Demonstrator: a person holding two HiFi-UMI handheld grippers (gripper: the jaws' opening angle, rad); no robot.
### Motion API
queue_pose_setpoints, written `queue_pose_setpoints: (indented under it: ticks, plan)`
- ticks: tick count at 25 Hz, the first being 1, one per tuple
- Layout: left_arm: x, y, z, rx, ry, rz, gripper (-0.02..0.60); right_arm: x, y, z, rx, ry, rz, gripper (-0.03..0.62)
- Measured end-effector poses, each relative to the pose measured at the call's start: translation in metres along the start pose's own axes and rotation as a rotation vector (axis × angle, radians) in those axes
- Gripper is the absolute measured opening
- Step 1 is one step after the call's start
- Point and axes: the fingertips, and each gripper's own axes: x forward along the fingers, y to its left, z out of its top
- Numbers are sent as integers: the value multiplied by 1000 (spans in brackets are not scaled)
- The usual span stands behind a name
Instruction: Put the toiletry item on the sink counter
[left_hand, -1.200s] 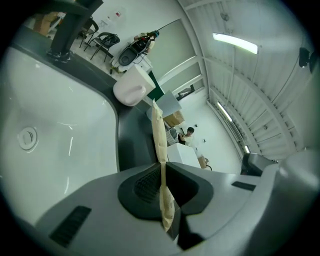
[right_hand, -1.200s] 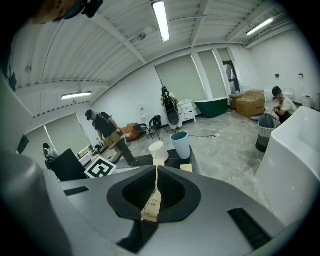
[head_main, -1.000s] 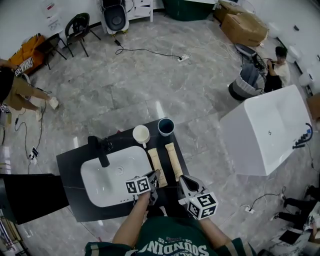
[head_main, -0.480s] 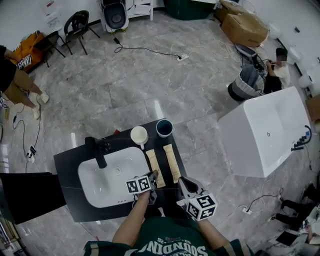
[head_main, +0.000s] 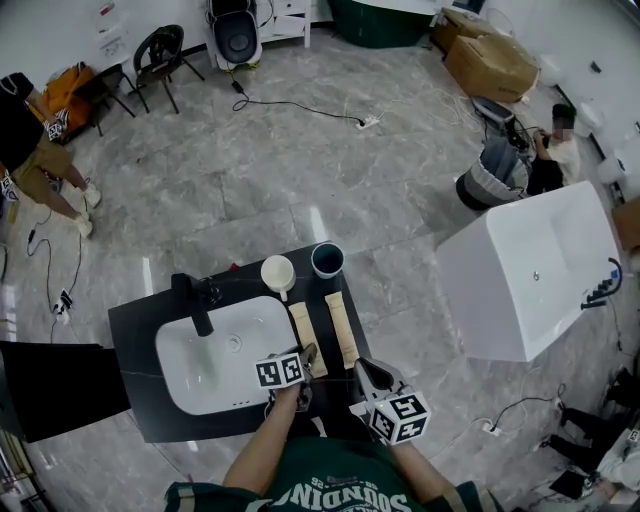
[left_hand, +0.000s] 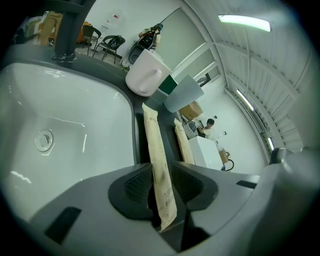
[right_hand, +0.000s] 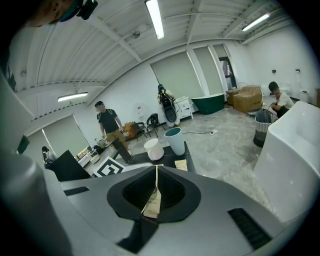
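Floor (head_main: 250, 170) first: grey glossy marble all round, with a white bathtub (head_main: 530, 270) at 3 o'clock of the dark surface (head_main: 140, 330). Cardboard boxes (head_main: 490, 60) sit far out at 1 o'clock and chairs (head_main: 155, 60) at 11.

On the surface, a white basin (head_main: 215, 355) fills the 9 o'clock half, with a black faucet (head_main: 200, 310) on its far rim. A white cup (head_main: 279, 271) and a teal cup (head_main: 328, 258) stand side by side at the 12 o'clock edge.

Now the tan packet (head_main: 305, 335). It's just beside the basin's 3 o'clock rim, long axis running 6 to 12, far end aimed at the white cup and tipped a touch toward 11. Its near end sits between the pads of the left tongs (left_hand: 161, 175). Those jaws have just been opening, and they're parted now, no squeeze on it.

A second packet (head_main: 341, 330) lies roughly parallel at its 3 o'clock side, near but apart.

And the right tongs (right_hand: 156, 182), back at the surface's 5 o'clock corner, are clamped on a third packet (right_hand: 151, 202), held edge-on and pointing toward the cups.
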Motion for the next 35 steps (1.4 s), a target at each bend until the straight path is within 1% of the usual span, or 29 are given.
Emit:
queue_pose_setpoints:
  ticks: [2, 3, 6, 9, 11, 15, 19, 21, 22, 23, 25, 27, 29, 33, 35]
  plan:
    - [-1, -3, 0, -20, 12, -5, 146, -2, 1, 1, -3, -6, -3, 43]
    - [-2, -3, 0, -25, 19, -3, 156, -4, 2, 1, -4, -8, -3, 43]
    - [-8, -4, -3, -22, 28, 2, 161, -8, 5, 1, -11, -12, -4, 43]
    - [-14, -7, -8, -7, 36, -17, 177, -12, 10, 1, -18, -21, -9, 43]
    - [-19, -8, -11, 22, 44, -19, 187, -15, 14, 1, -23, -28, -8, 43]
    - [-20, -10, -17, 111, 77, -25, 186, -24, 24, -5, -29, -36, 0, 43]
    - [-12, -11, -9, 180, 109, -11, 186, -32, 30, -8, -32, -39, 0, 43]
    - [-11, -11, -5, 187, 104, 4, 187, -35, 32, -10, -34, -40, 2, 43]
    - [-10, -10, -3, 173, 102, 8, 188, -36, 33, -11, -34, -41, 2, 43]
    - [-10, -11, -2, 151, 103, 7, 201, -37, 34, -11, -33, -42, 1, 43]
    - [-9, -14, -1, 107, 110, -4, 258, -40, 33, -10, -31, -47, -1, 43]
    - [-9, -17, -1, 97, 118, -6, 322, -42, 33, -8, -30, -53, 0, 43]
    - [-9, -18, -1, 107, 124, -3, 362, -42, 33, -7, -29, -59, 1, 43]
    - [-12, -26, -7, 126, 131, -33, 397, -43, 34, -5, -27, -63, 6, 43]
    - [-16, -26, -5, 144, 113, -27, 397, -43, 36, -4, -27, -67, 11, 43]
